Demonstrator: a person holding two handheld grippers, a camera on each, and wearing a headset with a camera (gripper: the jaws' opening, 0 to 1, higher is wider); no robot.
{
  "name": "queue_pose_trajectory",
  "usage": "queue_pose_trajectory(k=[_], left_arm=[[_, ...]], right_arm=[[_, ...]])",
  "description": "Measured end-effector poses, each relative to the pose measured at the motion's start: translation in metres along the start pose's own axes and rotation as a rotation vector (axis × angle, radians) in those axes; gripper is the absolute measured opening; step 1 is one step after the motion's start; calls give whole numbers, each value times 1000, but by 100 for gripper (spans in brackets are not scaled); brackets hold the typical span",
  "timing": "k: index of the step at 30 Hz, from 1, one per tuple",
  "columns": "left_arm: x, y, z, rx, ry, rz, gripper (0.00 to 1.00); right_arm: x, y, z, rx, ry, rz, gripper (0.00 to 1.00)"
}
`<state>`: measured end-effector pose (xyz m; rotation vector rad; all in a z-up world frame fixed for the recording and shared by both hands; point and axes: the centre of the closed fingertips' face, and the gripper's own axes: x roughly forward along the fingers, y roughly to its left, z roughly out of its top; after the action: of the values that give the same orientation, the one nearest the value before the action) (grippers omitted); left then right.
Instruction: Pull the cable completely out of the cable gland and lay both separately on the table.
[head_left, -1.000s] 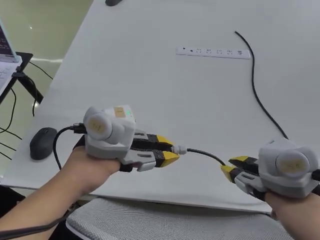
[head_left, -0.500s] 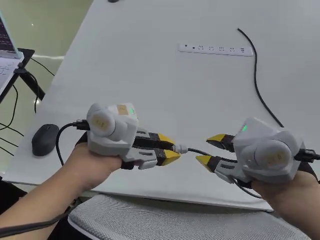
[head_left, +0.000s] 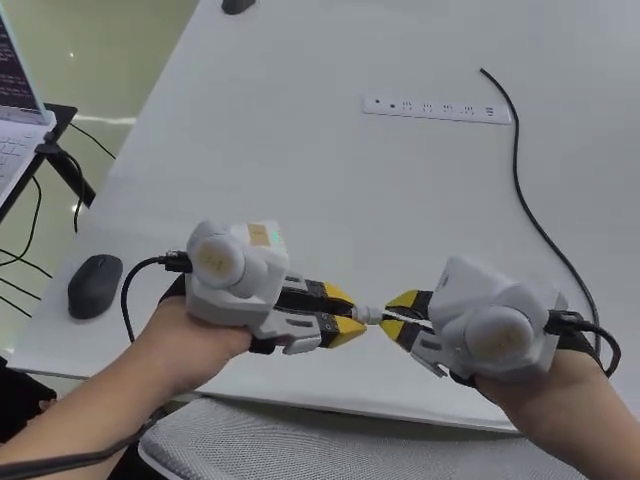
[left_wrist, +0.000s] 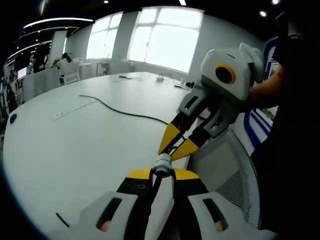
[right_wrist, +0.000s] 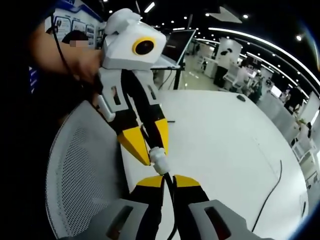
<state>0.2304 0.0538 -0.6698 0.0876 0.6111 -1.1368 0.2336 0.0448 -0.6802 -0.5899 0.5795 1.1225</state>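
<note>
Low centre in the head view, above the worktop (head_left: 300, 150) edge: left gripper (head_left: 350, 312) clamped on the white cable gland (head_left: 372, 315), right gripper (head_left: 398, 315) tip to tip with it. Plainer in the right gripper view: black cable (right_wrist: 170, 200) pinched in its jaws.

Bright, even light covers the white counter (head_left: 330, 190) in the head view, which is sharp, with only faint, soft shadows at the counter's near edge. In the left gripper view, windows (left_wrist: 160, 37) beyond the counter blow out to white. In the right gripper view, strip lights (right_wrist: 255, 40) above the counter glare against a dim ceiling. Both gripper views bend strongly at their edges, and the fingers (left_wrist: 141, 174) nearest the lens look slightly soft.
</note>
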Motion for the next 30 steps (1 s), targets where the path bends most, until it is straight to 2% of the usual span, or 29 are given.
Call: queue_pose_trajectory(k=[4, 20, 30], left_arm=[[0, -1, -1, 10, 10, -2, 15], [-1, 0, 2, 5, -14, -2, 15], [-5, 5, 4, -1, -28, 11, 15]], right_arm=[[0, 0, -1, 23, 4, -1, 1], [-3, -7, -4, 126, -7, -43, 0], [-6, -21, -22, 213, 15, -87, 0]])
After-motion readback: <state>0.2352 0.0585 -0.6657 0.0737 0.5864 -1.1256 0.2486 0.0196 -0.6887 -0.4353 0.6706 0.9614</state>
